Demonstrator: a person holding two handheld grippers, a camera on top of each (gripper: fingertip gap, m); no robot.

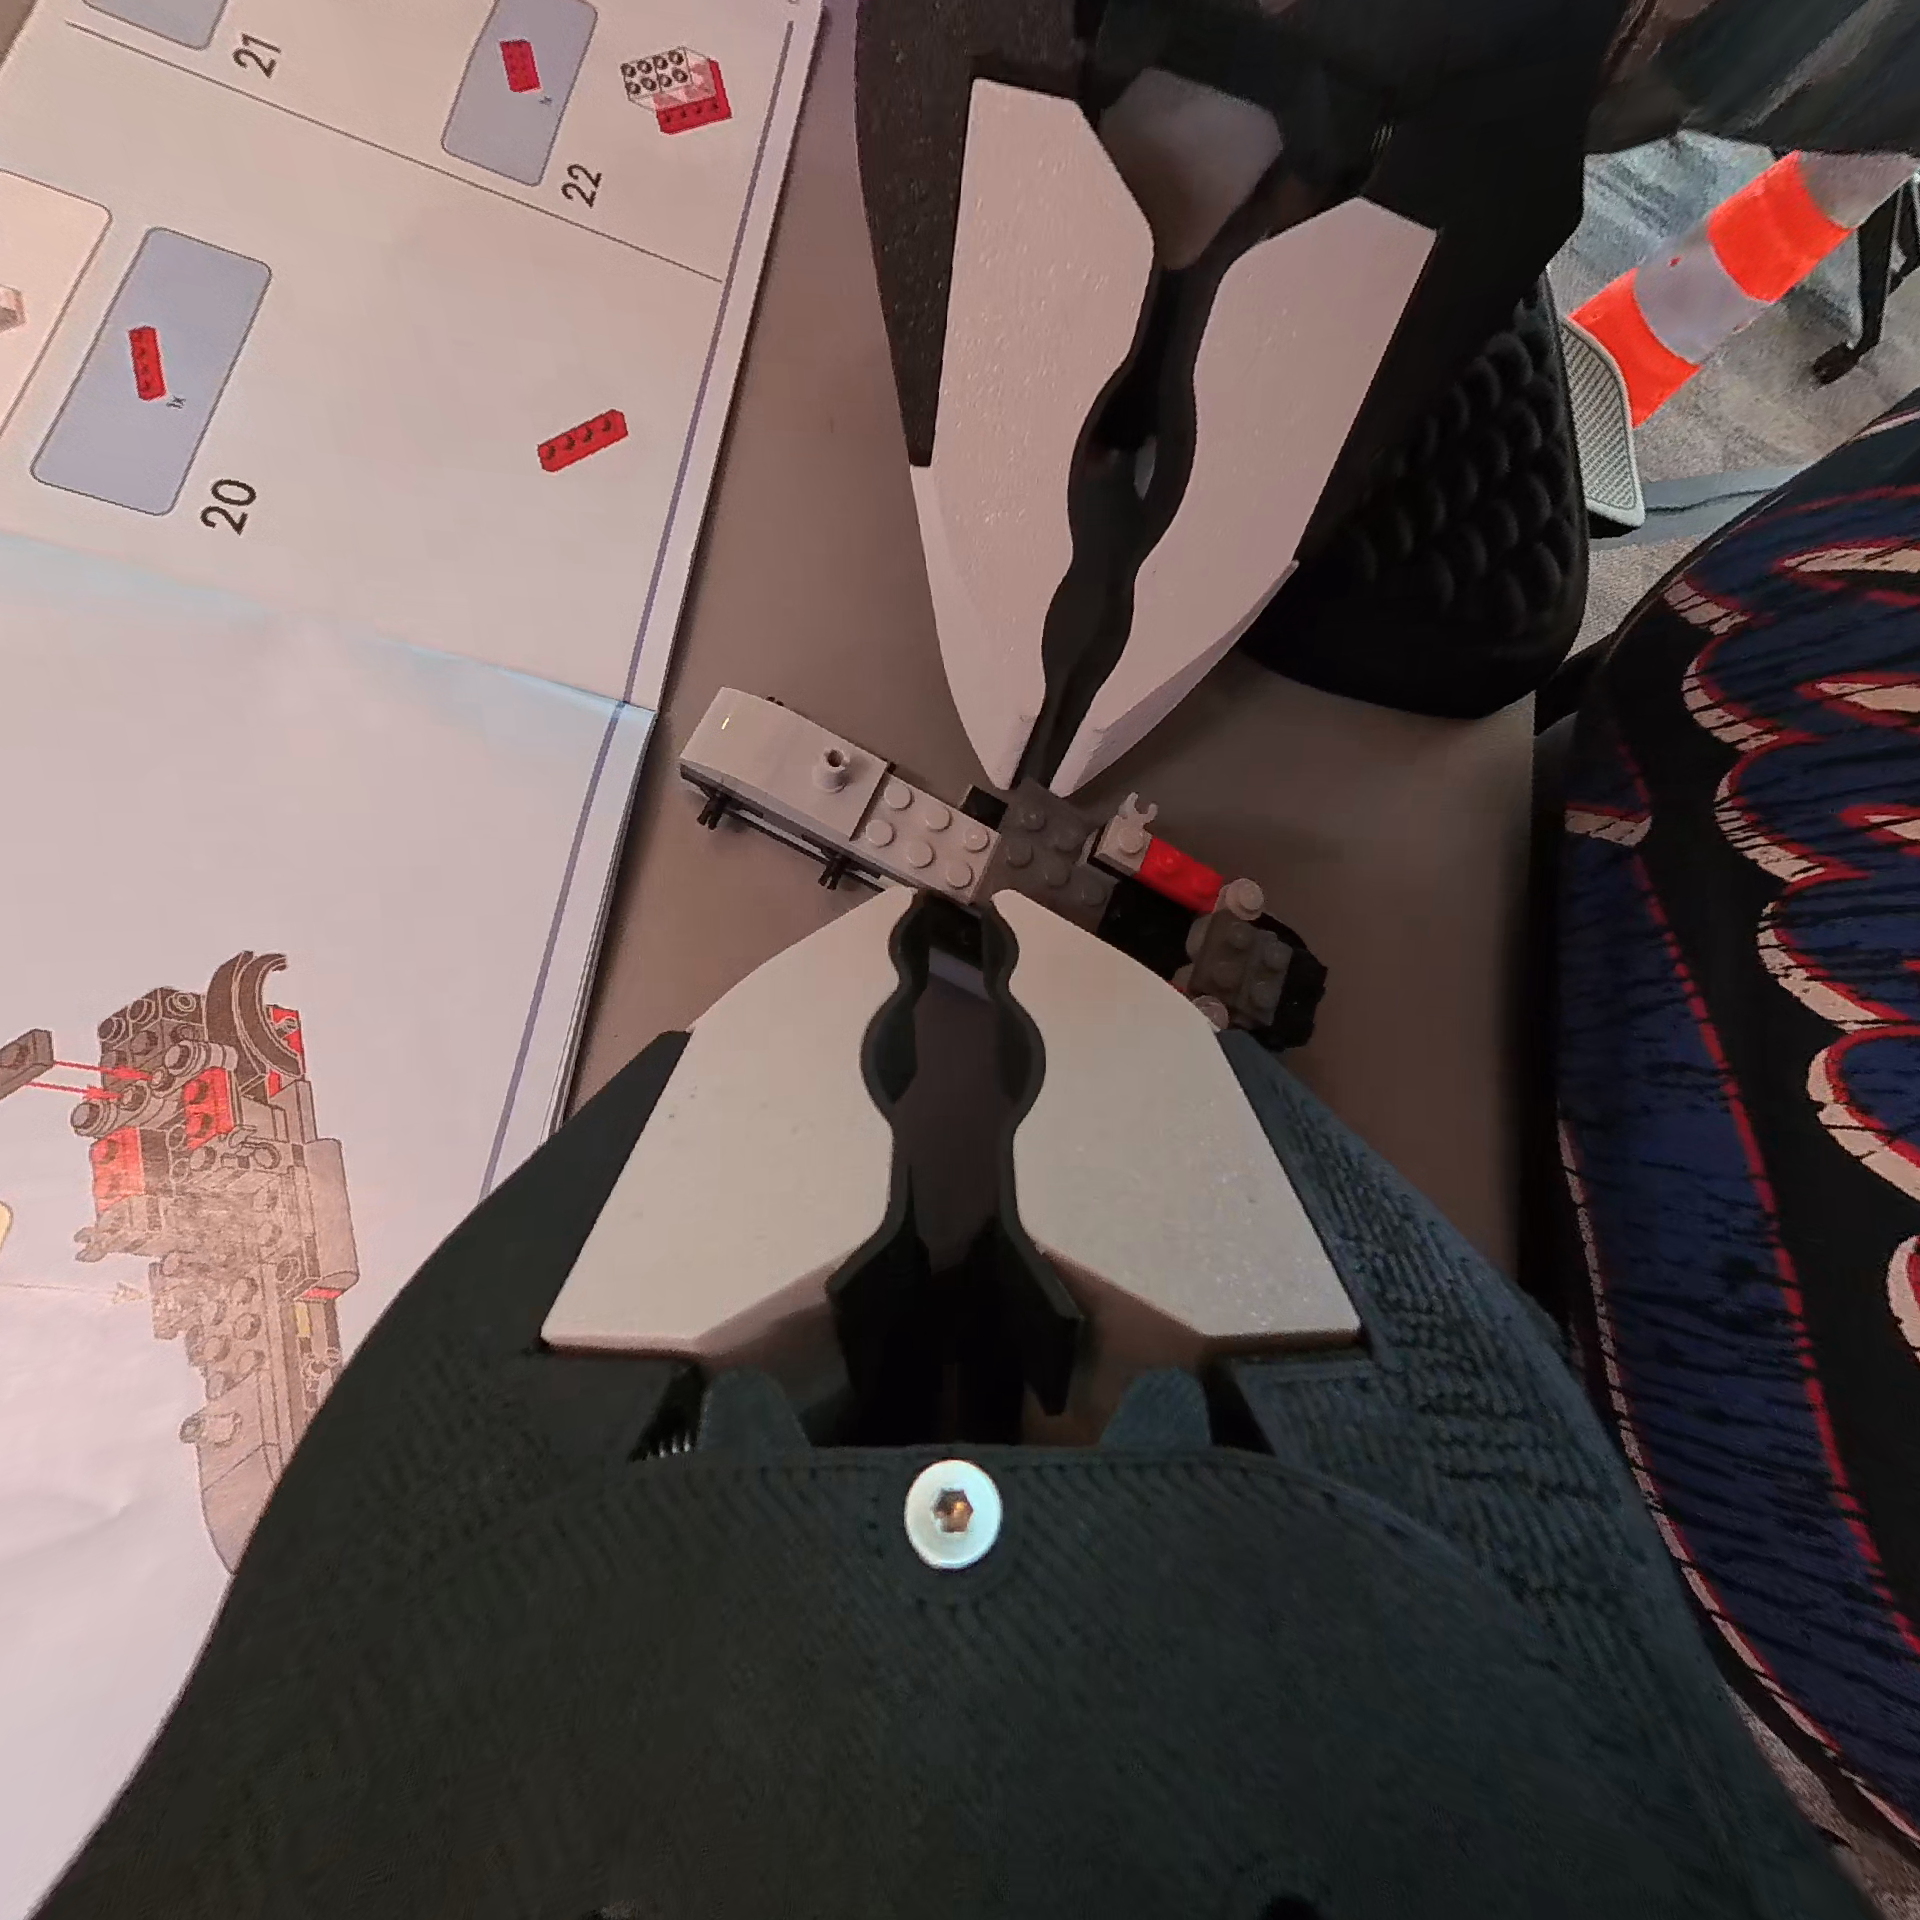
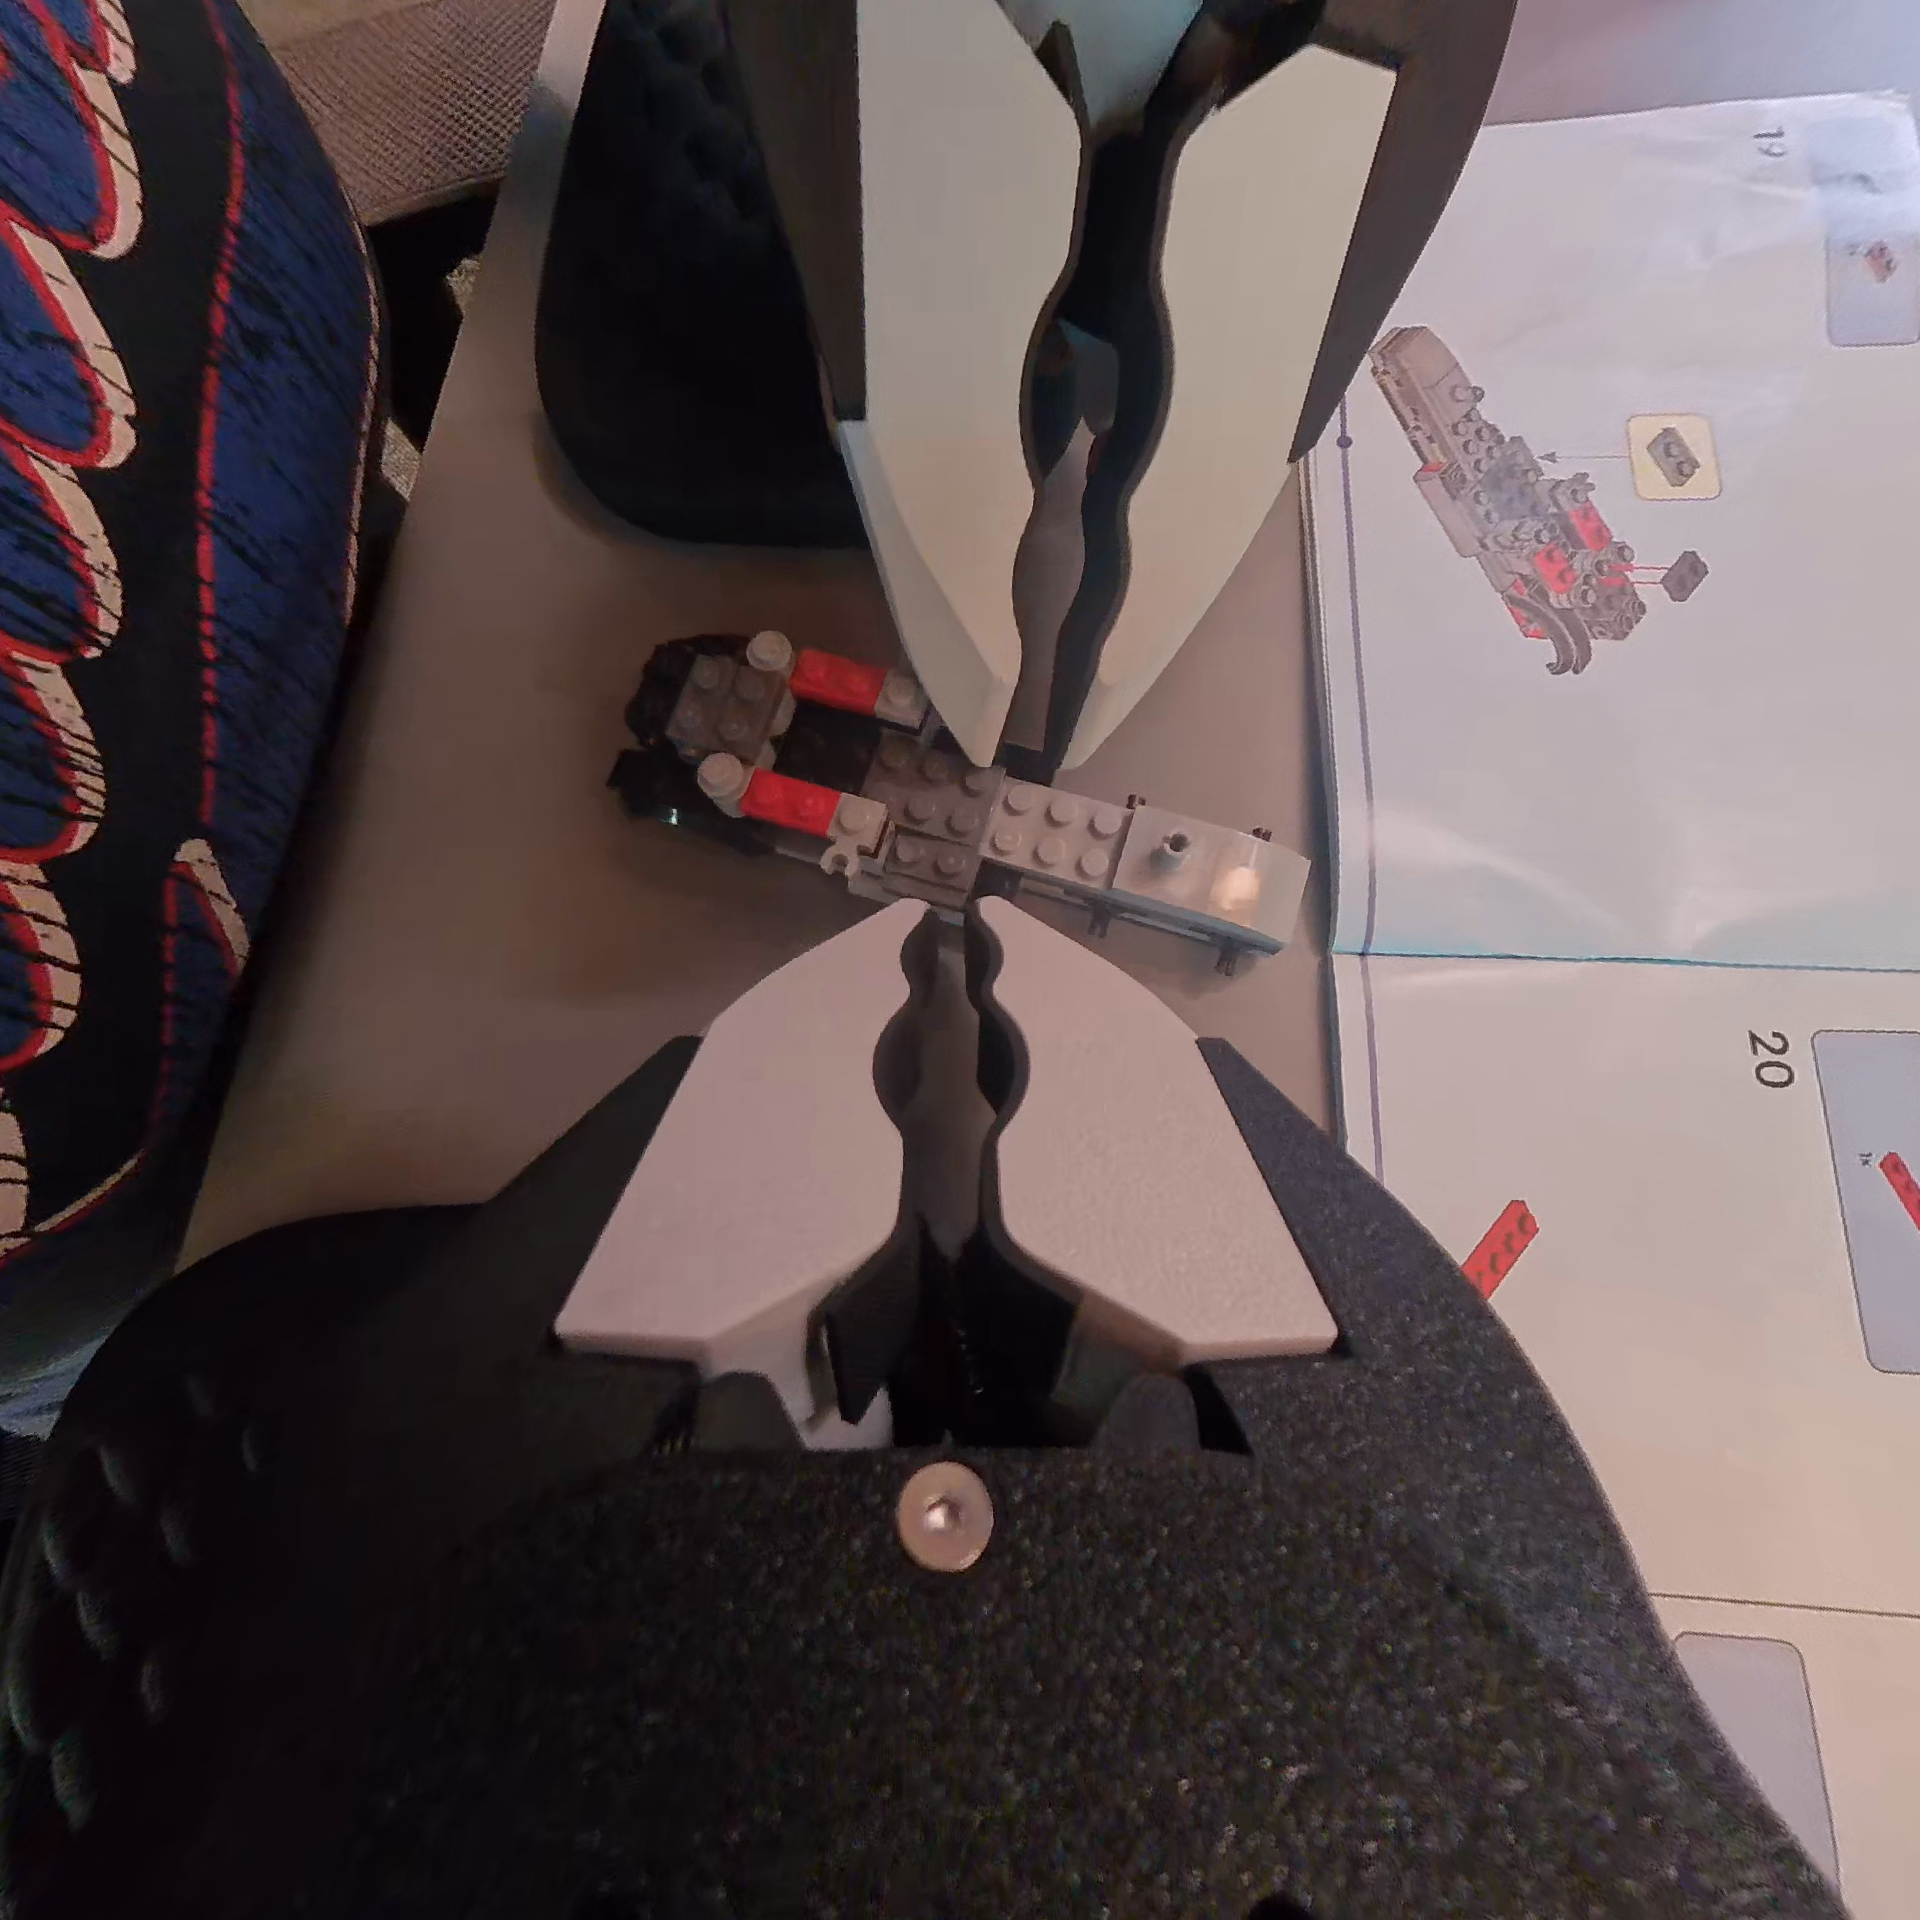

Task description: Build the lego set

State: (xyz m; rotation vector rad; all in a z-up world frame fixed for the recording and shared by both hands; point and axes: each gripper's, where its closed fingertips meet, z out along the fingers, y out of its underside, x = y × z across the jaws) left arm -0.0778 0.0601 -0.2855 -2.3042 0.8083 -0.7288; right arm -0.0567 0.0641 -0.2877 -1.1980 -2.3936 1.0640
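A part-built lego model of light grey, dark grey, red and black bricks lies on the grey table. My left gripper is shut, and its tips pinch the near edge of the model's middle. My right gripper comes from the far side, also shut, with its tips on the opposite edge. In the right wrist view the model lies between my right gripper below and my left gripper above. The parts of the model under the tips are hidden.
An open instruction booklet lies beside the model, with a loose red brick on it; both also show in the right wrist view. A black bumpy object stands behind. Blue-red patterned fabric lies off the table edge. An orange-white cone stands farther off. My two grippers' fingertips are within a few centimetres of each other.
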